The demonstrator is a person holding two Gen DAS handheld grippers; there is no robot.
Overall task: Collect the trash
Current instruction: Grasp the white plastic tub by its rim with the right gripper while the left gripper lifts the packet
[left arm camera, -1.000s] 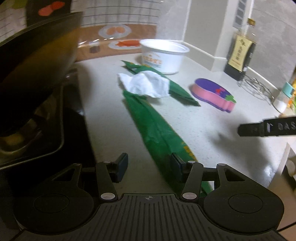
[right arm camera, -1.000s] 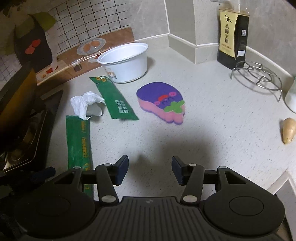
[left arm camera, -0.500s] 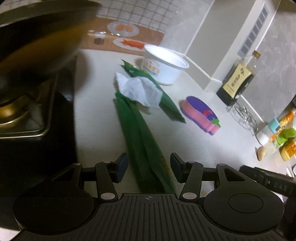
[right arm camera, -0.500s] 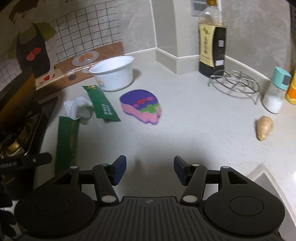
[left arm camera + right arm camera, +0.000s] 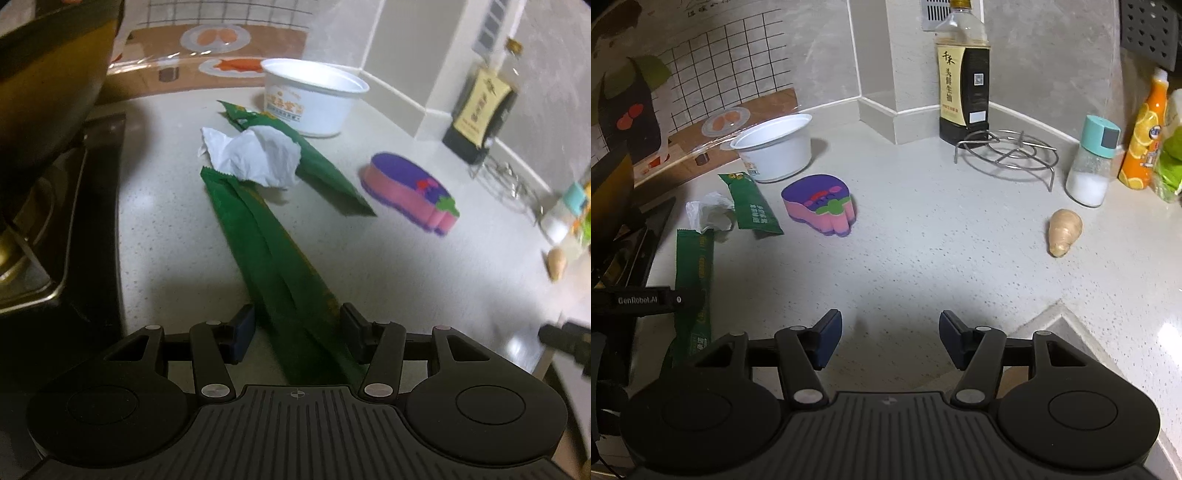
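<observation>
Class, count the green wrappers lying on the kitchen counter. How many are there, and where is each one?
2. One green wrapper lies lengthwise between the fingers of the open left claw. The other green wrapper lies between the crumpled tissue and the white bowl. No others show.

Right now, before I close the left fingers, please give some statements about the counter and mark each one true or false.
1. The near green wrapper lies between the open left gripper's fingers. True.
2. The crumpled tissue sits inside the white bowl. False: it lies on the counter, over the wrappers.
3. The right gripper holds the sponge. False: it is open and empty.
4. A ginger piece lies near the salt shaker. True.
</observation>
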